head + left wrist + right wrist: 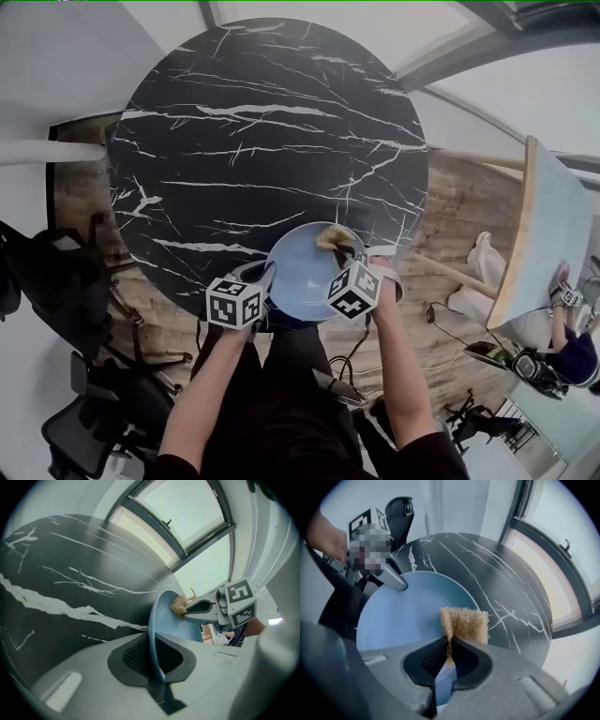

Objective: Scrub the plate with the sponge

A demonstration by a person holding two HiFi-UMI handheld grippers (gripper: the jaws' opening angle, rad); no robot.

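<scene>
A light blue plate (302, 272) sits at the near edge of the round black marble table (262, 141). My left gripper (264, 273) is shut on the plate's left rim (154, 639); the plate stands edge-on between its jaws. My right gripper (351, 255) is shut on a tan sponge (464, 624) and points down over the plate's far right part (412, 616). In the left gripper view the sponge (178, 605) touches the plate's face. In the head view the sponge (335, 237) lies at the plate's far rim.
The table fills the middle of the head view, with wooden floor (469, 216) around it. Dark office chairs (84, 394) stand at the left. A pale table (548, 234) and another person (572, 347) are at the right. Large windows (187, 513) lie beyond the table.
</scene>
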